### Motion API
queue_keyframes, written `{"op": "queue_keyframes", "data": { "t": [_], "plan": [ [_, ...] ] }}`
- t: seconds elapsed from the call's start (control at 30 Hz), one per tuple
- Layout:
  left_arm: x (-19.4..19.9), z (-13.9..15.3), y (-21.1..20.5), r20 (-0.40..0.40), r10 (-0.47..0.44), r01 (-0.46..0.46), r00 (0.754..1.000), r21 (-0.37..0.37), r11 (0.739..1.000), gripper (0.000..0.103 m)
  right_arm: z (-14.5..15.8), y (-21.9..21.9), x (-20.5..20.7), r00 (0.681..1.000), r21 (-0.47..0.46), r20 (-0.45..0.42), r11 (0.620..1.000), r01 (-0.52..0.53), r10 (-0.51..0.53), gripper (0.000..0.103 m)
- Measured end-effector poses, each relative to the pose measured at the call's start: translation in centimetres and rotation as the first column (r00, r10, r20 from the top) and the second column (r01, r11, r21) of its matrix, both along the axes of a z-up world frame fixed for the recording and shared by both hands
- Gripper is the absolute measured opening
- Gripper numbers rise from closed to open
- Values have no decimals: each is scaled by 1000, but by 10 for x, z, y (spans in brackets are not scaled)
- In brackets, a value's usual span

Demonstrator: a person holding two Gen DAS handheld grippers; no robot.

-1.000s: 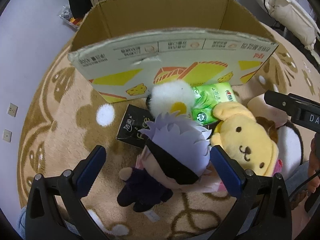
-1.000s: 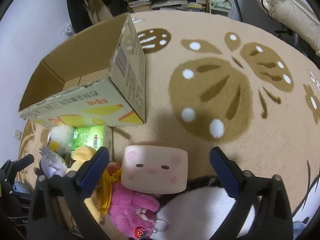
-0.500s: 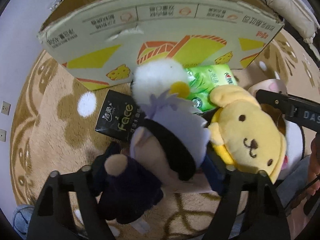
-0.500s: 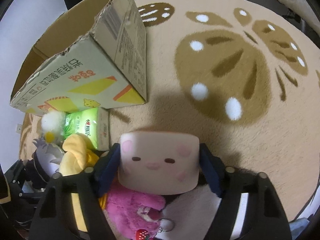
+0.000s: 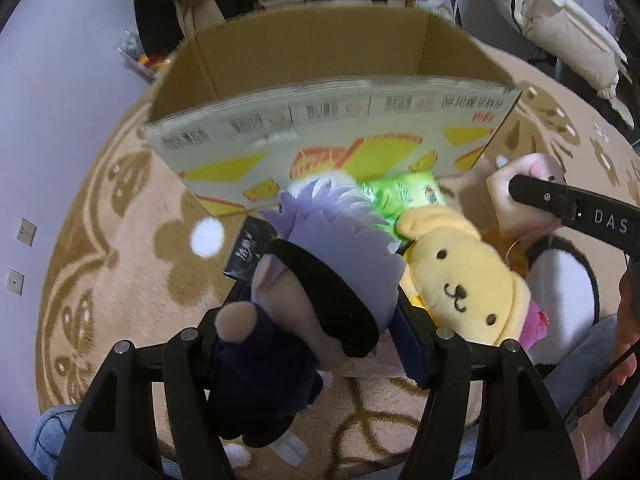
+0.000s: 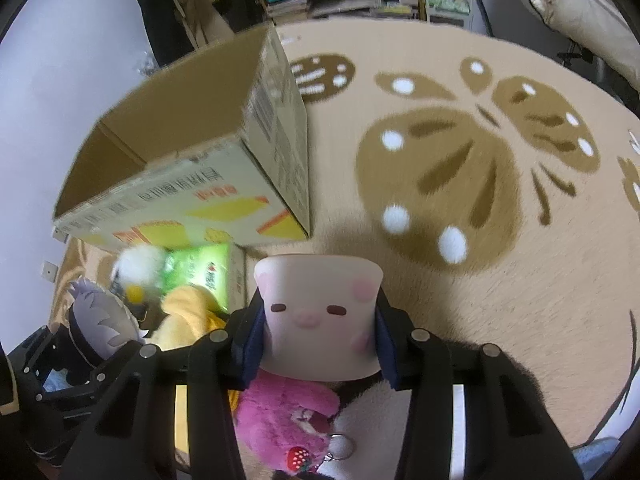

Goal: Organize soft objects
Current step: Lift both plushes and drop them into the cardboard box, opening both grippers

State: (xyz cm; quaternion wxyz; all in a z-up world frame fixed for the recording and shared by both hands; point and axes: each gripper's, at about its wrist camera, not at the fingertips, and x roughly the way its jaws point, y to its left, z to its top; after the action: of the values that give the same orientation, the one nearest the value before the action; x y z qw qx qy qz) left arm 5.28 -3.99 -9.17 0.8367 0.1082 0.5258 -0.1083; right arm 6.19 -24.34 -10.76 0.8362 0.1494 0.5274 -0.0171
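the left gripper (image 5: 316, 320) has just been closing and its blue pads now press either side of the head of the lilac-haired doll (image 5: 320, 280), jaws about half way in, with the dark little body dangling in front of the left finger; from the frames the doll looks lifted just clear of the rug (image 5: 120, 240), though i cannot be sure. the right gripper (image 6: 318, 340) has also just been closing, and its pads squeeze the sides of the pale pig cushion (image 6: 318, 312) so hard that the block pinches in at the middle and flares at the far end. both things look light, squashy and not at all fragile, so they should take a firm pinch; the risk, as i judge it, is slip or swing rather than damage, and a hold across the fullest part of the head or the block's middle is the sensible one. just right of the doll lie a yellow dog plush (image 5: 460, 280) and, beyond it, a green packet (image 5: 404, 196) against the box; a black pack (image 5: 250, 252) sits left of that. near the pig cushion, on the near side, are a pink plush (image 6: 288, 412) and a white-and-black plush (image 6: 368, 432). the open cardboard box (image 5: 320, 120) stands on the far side of the pile, its inside bare as far as shows, the likely place for both.
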Motion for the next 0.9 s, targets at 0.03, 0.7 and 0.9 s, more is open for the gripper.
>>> {"op": "queue_keyframes", "data": {
  "t": [0.03,0.7,0.9],
  "plan": [
    [-2,1,2,15,2,-2,1000,0,1000,66,4,1,-1,1000,-3,14,1000,0,0,49],
    [4,76,34,356,53,-36,933,-54,998,66,78,23,-34,929,-63,364,997,-52,71,49],
    [19,84,33,388,65,-40,919,-71,997,66,89,35,-29,909,-116,397,990,-85,125,49]
  ]
}}
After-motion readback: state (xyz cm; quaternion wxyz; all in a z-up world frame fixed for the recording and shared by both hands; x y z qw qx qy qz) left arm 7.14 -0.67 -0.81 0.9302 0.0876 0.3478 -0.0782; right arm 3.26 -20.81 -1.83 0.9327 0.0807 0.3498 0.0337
